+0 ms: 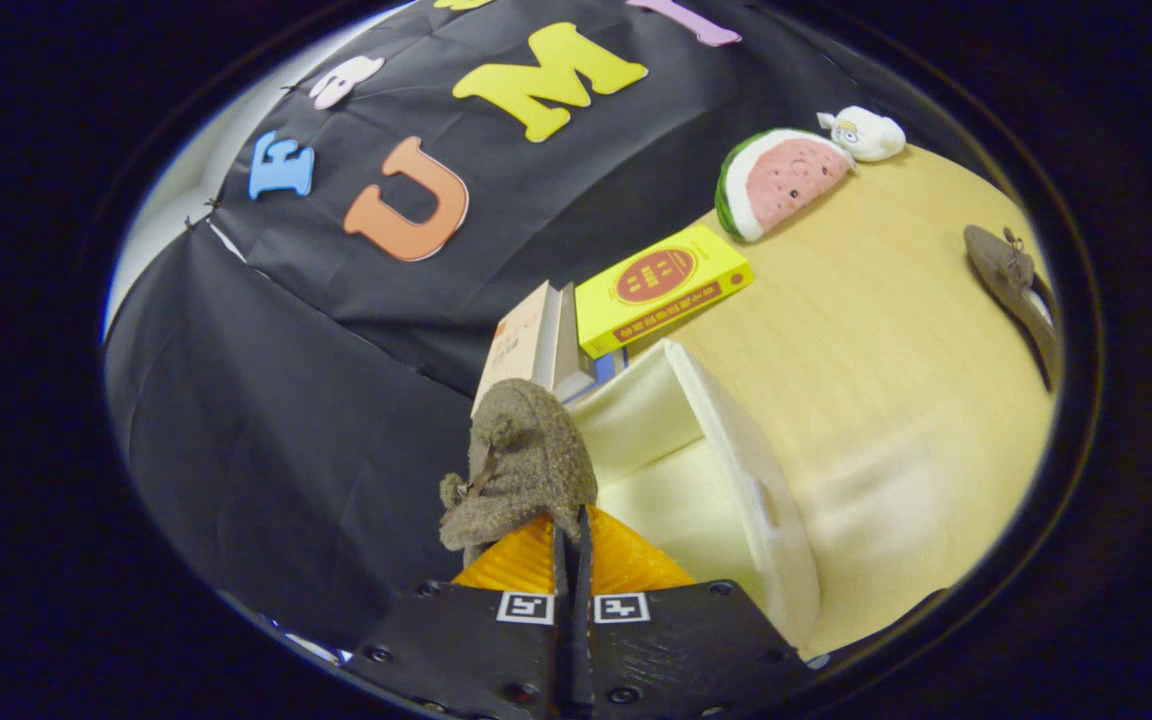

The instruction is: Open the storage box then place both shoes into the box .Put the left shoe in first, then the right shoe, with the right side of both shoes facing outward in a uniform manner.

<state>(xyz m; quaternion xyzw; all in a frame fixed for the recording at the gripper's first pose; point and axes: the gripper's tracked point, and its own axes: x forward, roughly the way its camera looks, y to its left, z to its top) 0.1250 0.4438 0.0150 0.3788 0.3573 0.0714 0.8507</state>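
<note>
My gripper [572, 525] is shut on a fuzzy brown-grey shoe [521, 460], pinching its edge between both fingers so the shoe stands up just ahead of the fingertips. Right beside the shoe and fingers sits the cream storage box [736, 470], its lid swung open and its pale inside showing. The held shoe hangs above the box's near side. The second shoe [1011, 280], same brown-grey with a small bow, lies on the wooden table [886, 380] far beyond the box.
A yellow book [661, 285] lies on other books [536, 345] just behind the box. A watermelon-slice plush [781, 180] and a small white plush [866, 133] sit at the table's far end. Black cloth walls the booth behind.
</note>
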